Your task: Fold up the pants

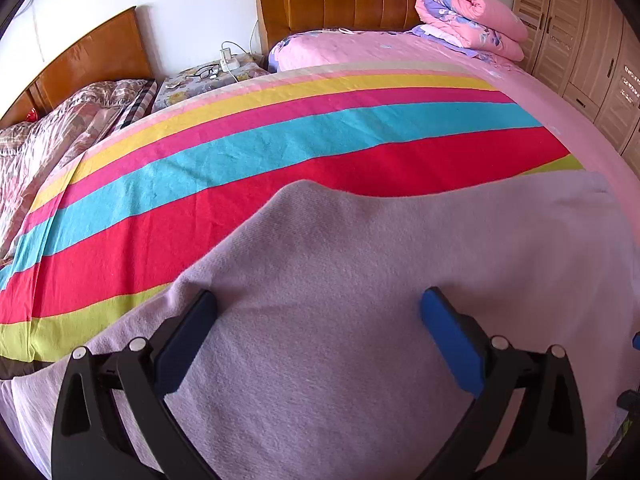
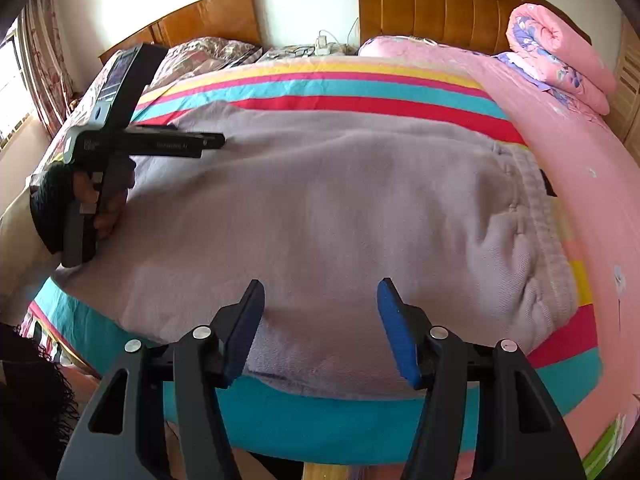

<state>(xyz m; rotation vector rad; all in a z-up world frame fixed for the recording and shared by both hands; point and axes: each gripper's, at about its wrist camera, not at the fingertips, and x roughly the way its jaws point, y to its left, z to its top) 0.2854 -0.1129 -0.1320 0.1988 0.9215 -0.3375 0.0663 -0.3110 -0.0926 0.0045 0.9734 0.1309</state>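
Light lilac pants (image 2: 320,200) lie spread on the striped bedsheet (image 2: 320,84), waistband (image 2: 540,216) to the right. In the left wrist view the pants (image 1: 360,280) fill the lower frame. My left gripper (image 1: 318,300) is open, its fingers resting low over the fabric, nothing between them. It also shows in the right wrist view (image 2: 216,142) at the pants' far left, held by a hand. My right gripper (image 2: 320,292) is open, hovering above the near edge of the pants, empty.
A rolled pink quilt (image 2: 560,56) sits at the head of the bed by the wooden headboard (image 2: 440,0). A second bed with a patterned cover (image 1: 60,140) stands left. A nightstand (image 1: 208,76) holds glasses and a charger. Wardrobes (image 1: 580,40) line the right.
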